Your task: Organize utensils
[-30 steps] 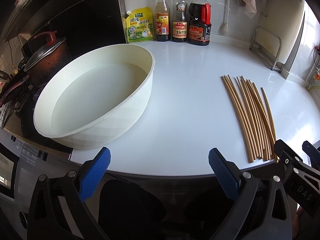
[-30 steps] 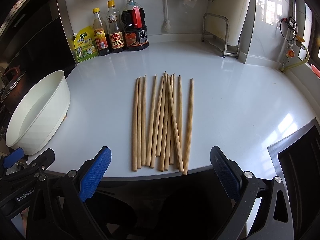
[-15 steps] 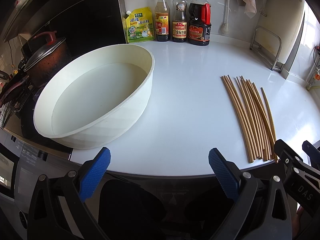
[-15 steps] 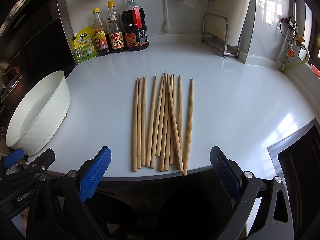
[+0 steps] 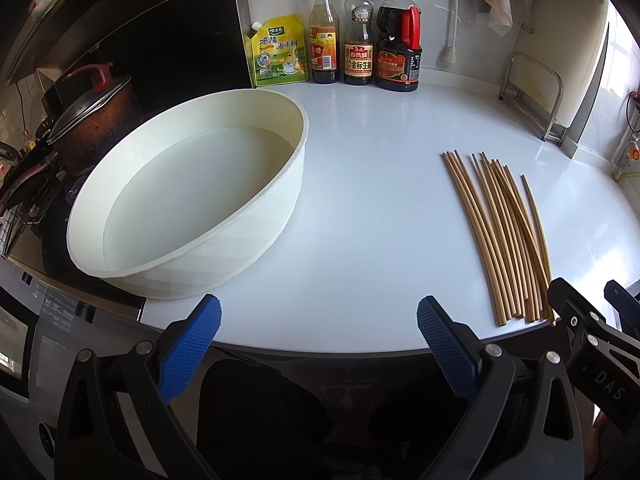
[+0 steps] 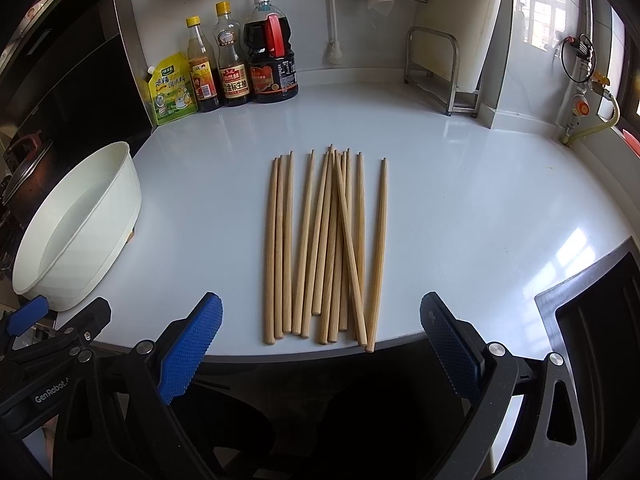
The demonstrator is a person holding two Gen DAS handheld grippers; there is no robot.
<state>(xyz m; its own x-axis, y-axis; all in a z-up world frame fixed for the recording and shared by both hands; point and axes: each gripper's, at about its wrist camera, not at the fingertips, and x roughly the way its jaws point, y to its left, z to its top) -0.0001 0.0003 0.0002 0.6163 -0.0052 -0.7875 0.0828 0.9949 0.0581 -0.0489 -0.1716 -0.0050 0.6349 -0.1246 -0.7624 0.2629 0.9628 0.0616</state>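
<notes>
Left gripper: blue-padded fingers spread wide, nothing between them, held off the near edge of the white counter. Right gripper: fingers likewise spread wide and empty, at the 6 o'clock edge of its view, just short of the counter rim.

Chopsticks: a loose group of wooden sticks lying flat on the counter, roughly parallel, tips toward 12 o'clock, thick ends near the front edge at 6 o'clock. One stick lies slanted across its neighbours; another sits slightly apart at the 3 o'clock side of the group. In the left wrist view the same group lies at about 3 o'clock, well apart from the basin.

White basin: round, holding clear water, at 9 to 10 o'clock of the left view, resting on the counter's edge beside a lidded pot.

Background, 12 o'clock: a yellow seasoning pouch and three sauce bottles stand against the wall; a metal rack stands at 1 o'clock of the right view.
</notes>
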